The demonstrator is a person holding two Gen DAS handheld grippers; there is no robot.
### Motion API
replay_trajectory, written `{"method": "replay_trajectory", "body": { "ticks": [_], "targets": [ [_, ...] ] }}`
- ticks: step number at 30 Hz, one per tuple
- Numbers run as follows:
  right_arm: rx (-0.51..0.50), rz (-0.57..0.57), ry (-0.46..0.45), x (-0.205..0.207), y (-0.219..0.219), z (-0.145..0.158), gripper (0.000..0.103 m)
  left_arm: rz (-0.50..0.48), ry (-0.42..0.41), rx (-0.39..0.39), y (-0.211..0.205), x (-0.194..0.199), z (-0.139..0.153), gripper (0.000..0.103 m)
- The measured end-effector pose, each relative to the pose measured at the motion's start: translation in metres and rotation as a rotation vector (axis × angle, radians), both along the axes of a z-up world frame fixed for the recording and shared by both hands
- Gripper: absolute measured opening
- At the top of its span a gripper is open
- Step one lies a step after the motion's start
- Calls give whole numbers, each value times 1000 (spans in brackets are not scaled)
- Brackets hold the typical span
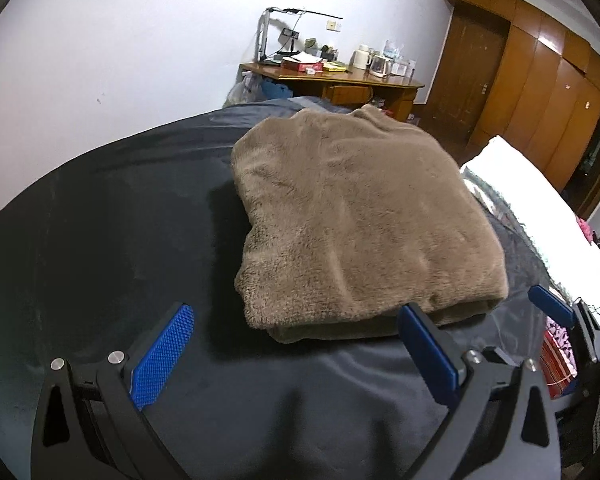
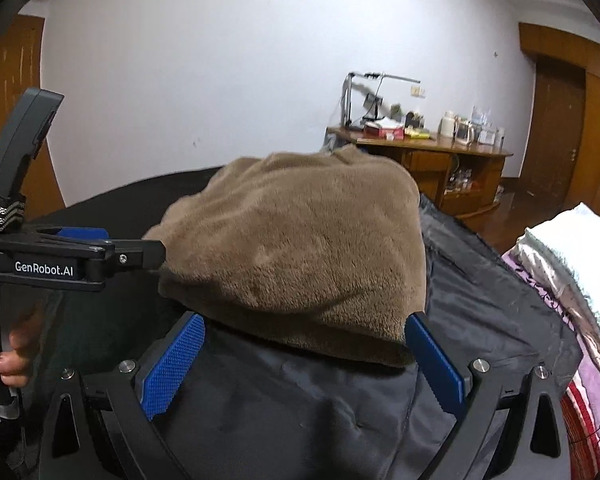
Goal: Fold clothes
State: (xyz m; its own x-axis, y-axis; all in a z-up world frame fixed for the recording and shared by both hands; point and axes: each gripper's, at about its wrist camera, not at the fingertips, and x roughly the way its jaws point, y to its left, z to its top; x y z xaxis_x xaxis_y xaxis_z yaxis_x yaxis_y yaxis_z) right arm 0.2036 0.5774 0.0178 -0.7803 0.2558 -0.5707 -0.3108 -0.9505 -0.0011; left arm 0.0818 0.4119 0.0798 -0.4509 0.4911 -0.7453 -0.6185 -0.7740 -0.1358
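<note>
From my left wrist camera the biggest thing I have is the bed (image 1: 100, 220), covered in a dark grey sheet that fills most of the lower view and curves away toward the white wall (image 1: 140, 40). Lying on that sheet, right of centre, is the brown fleece garment (image 1: 352, 216), folded into a thick, roughly square bundle with its stacked layers showing along the near edge. In my right wrist camera the same garment (image 2: 300, 248) sits directly ahead and close, its near edge humped up over the sheet. Behind the bed a wooden tabletop (image 1: 340, 80) stands against the wall, crowded with a desk lamp, a red box, jugs and bottles; wooden wardrobe doors (image 1: 540, 80) run along the right side of the room. At the right edge of the bed I can see a stack of folded bedding (image 2: 572, 264), white on top with a floral purple layer beneath. My left tongs (image 1: 300, 336) are spread wide and hold nothing, hovering just short of the garment's near edge, with the right blue pad just beside the bundle's front corner. My right tongs (image 2: 304, 344) are likewise wide open and empty, one blue pad on either side of the garment's near edge; I cannot tell whether they touch the fabric. The right camera also catches the left tool from the side, its tips at the garment's left edge, and the person's fingertips (image 2: 10, 360) wrapped round its handle.
</note>
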Motion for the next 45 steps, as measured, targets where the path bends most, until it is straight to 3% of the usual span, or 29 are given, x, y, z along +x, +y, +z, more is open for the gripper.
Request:
{"method": "replay_trajectory", "body": {
  "ticks": [14,21,30,45],
  "targets": [
    [27,45,-36,-8,-24,-13,102,-6,17,13,-6,4,10,102],
    [4,31,-35,-7,-25,-16,102,8,24,14,-10,4,13,102],
    [-10,-43,24,-2,-17,1,102,2,32,19,-11,4,16,102],
    [-12,-47,1,-1,-17,-8,102,-6,86,14,-7,11,14,102]
  ]
}}
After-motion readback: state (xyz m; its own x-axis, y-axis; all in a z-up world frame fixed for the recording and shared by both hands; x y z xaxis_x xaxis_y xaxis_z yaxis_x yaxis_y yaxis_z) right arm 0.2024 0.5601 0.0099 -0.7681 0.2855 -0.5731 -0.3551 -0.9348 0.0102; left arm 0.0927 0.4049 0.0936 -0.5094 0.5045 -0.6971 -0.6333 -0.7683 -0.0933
